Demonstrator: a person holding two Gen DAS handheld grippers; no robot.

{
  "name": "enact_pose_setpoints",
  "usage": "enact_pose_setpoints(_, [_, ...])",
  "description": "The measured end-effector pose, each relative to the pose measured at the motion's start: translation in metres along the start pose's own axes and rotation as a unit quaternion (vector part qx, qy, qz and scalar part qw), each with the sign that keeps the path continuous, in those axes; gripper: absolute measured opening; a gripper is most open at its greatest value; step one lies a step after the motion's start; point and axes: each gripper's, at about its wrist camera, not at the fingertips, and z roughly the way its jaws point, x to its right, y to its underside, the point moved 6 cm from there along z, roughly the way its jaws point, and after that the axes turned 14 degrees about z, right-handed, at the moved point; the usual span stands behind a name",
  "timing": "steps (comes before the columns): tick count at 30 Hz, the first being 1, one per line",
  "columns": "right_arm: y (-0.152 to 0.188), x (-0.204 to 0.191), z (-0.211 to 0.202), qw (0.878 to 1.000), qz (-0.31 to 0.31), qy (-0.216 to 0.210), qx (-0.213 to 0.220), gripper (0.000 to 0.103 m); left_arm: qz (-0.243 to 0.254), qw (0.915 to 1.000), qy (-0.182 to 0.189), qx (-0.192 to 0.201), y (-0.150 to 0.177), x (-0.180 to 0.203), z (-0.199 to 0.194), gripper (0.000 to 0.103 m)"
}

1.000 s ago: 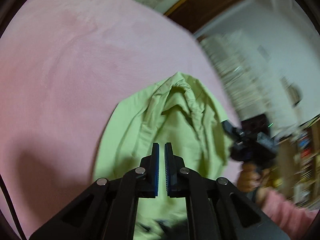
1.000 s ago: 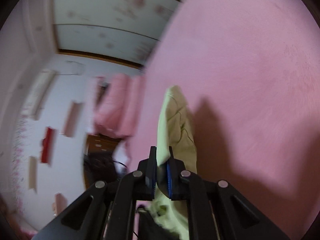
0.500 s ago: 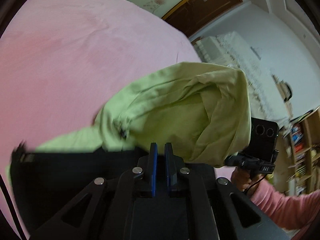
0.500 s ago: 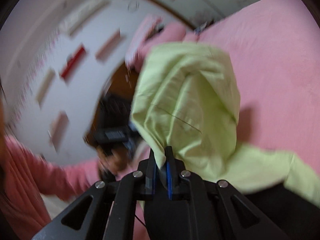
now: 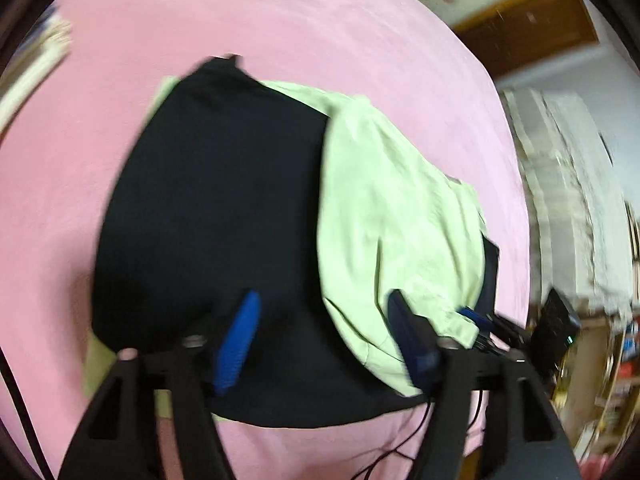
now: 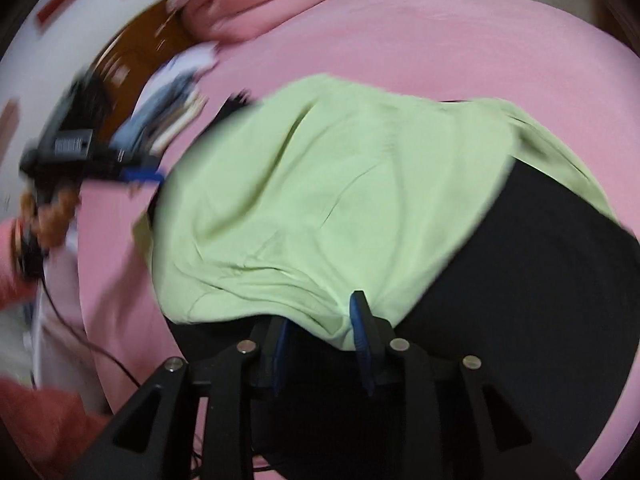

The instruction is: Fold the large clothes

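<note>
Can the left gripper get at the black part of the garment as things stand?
Probably yes. The left gripper is open right over the black panel, with nothing between them; the green fold covers only the side towards the right gripper.

The garment [image 5: 400, 216] under me is two-toned: a pale lime-green part lies beside a plain black panel [image 5: 212, 208], both solid with no print that I can make out. It rests on a bed cover [image 5: 280, 20] of even, soft pink. My left gripper [image 5: 324, 344] is black with bright blue pads [image 5: 236, 344], and my right gripper [image 6: 320, 344] has the same black frame, blue pads and small silver screws. The pillows [image 6: 248, 12] beyond are a deeper pink, my sleeve [image 6: 40, 420] is salmon red, and the headboard [image 6: 132, 60] is brown.
</note>
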Motion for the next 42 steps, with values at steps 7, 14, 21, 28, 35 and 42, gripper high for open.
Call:
enact_pose_setpoints(7, [0.008, 0.008, -0.034, 0.980, 0.147, -0.031, 0.129, 0.079, 0.029, 0.9994, -0.018, 0.008, -0.014, 0.017, 0.001, 0.081])
enact_pose_setpoints(14, [0.021, 0.016, -0.038, 0.950, 0.240, -0.054, 0.191, 0.079, 0.116, 0.9928, -0.020, 0.020, -0.029, 0.061, 0.018, 0.069])
enact_pose_setpoints(21, [-0.031, 0.004, 0.025, 0.955, 0.239, -0.072, 0.162, 0.006, 0.148, 0.9858, -0.080, 0.001, -0.064, 0.073, 0.075, 0.032])
enact_pose_setpoints(28, [-0.059, 0.076, 0.037, 0.935, 0.306, -0.008, 0.177, 0.000, 0.128, 0.9865, -0.102, -0.001, -0.085, 0.050, 0.108, 0.031])
enact_pose_setpoints(35, [-0.061, 0.095, -0.018, 0.919, 0.269, 0.127, 0.260, 0.003, 0.141, 0.9846, -0.095, 0.043, -0.075, 0.057, 0.086, 0.031])
enact_pose_setpoints(42, [-0.122, 0.018, 0.043, 0.966, 0.150, 0.010, 0.209, 0.003, 0.129, 0.9884, -0.055, 0.058, -0.124, 0.075, 0.115, 0.031])
